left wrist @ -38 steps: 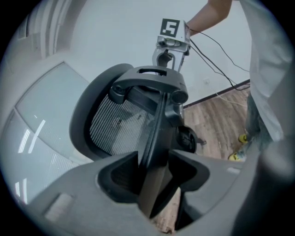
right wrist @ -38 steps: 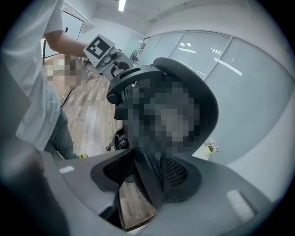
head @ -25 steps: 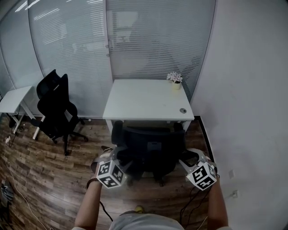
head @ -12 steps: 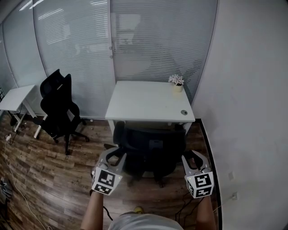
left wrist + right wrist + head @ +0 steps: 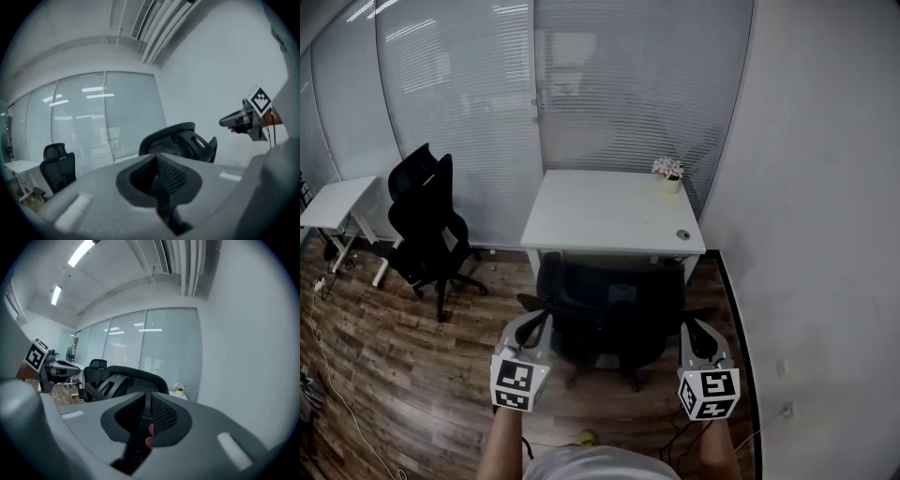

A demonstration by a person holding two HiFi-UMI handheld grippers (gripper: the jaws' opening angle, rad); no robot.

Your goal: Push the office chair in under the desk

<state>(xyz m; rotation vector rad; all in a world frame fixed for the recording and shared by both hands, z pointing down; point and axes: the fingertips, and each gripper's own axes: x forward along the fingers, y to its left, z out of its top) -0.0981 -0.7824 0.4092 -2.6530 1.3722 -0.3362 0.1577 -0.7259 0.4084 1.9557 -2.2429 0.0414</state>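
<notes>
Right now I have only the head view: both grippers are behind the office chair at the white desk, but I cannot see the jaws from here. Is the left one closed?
Observer: Yes. In the left gripper view, the left gripper has its jaws together, with nothing between them.
Operator: And the right one?
Observer: The right gripper has just been closing. A thin gap remains, and no part of the chair is in it.
Operator: Does either one touch the chair?
Observer: No. In both gripper views the back of the office chair stands ahead of the jaws, apart from them.
</notes>
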